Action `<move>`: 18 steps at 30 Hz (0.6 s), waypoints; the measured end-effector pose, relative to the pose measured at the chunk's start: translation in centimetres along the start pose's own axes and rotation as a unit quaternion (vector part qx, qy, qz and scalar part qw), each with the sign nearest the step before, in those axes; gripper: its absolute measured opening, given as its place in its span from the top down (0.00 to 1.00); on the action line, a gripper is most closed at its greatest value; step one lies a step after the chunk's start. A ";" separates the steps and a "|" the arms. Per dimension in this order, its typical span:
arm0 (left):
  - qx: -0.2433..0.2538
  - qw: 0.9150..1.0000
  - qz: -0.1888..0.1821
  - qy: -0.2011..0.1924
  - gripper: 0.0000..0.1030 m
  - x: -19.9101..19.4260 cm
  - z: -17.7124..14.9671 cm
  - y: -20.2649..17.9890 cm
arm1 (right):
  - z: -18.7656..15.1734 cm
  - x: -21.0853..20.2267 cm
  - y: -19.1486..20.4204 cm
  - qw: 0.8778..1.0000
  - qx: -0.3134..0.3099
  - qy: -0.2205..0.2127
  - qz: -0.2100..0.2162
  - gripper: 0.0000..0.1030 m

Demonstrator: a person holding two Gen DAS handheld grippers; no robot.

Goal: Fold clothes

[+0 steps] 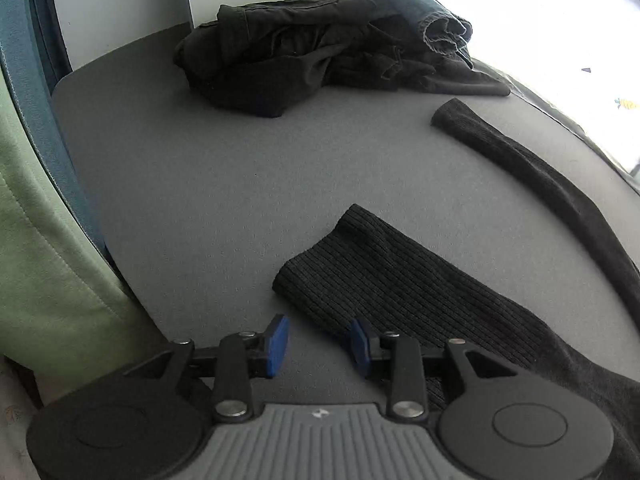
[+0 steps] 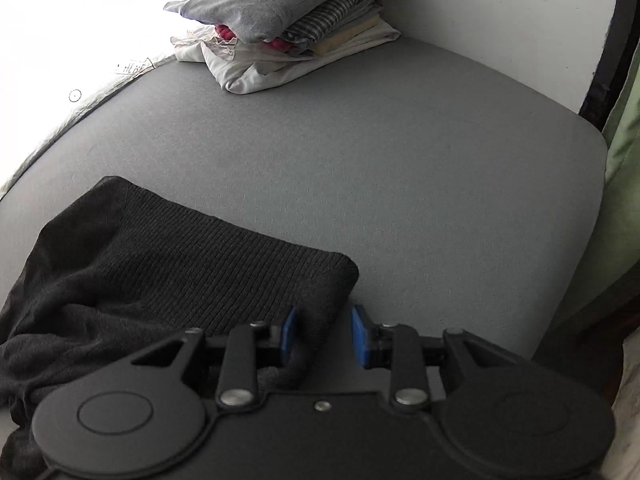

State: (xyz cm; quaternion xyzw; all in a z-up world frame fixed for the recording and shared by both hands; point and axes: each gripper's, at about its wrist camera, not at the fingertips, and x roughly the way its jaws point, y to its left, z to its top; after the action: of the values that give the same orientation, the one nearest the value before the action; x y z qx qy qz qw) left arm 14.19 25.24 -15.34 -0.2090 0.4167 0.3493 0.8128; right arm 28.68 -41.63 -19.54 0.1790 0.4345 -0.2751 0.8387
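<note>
Black sweater [image 1: 400, 280] lay flat on grey table [image 1: 200, 180]. Left gripper [image 1: 319, 344] spread, empty, beside ribbed cuff. Right gripper [image 2: 324, 334] spread, hem corner [image 2: 320, 288] loose between pads. Unfolded pile [image 1: 300, 60] behind; folded stack [image 2: 288, 20] opposite.

Ahead of you the grey table [image 1: 192, 184] lies bare; a dark clothes heap [image 1: 280, 60] and folded stack [image 2: 288, 28] block the far corners.

We can read no words; faint marks on the bright sheet [image 2: 134, 67] at ten o'clock in the right wrist view stay illegible to us.
</note>
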 end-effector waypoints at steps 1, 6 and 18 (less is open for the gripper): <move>0.002 1.000 0.002 -0.005 0.58 -0.1 0.4 0.1 | 0.0 -0.2 0.2 1.000 -0.008 -0.004 -0.005 0.61; 0.012 1.000 -0.001 -0.026 0.42 0.0 2.4 -0.6 | -0.2 -1.3 1.3 0.999 -0.028 -0.015 -0.013 0.43; 0.047 0.997 -0.056 -0.029 0.24 1.8 4.9 -6.7 | 0.8 -2.9 5.4 0.996 -0.073 -0.054 0.021 0.18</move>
State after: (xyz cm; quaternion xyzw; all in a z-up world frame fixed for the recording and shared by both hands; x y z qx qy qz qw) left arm 22.44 24.55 -13.70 -0.1833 0.3969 0.2887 0.8518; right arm 31.14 -36.96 -16.40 0.1113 0.4032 -0.2341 0.8776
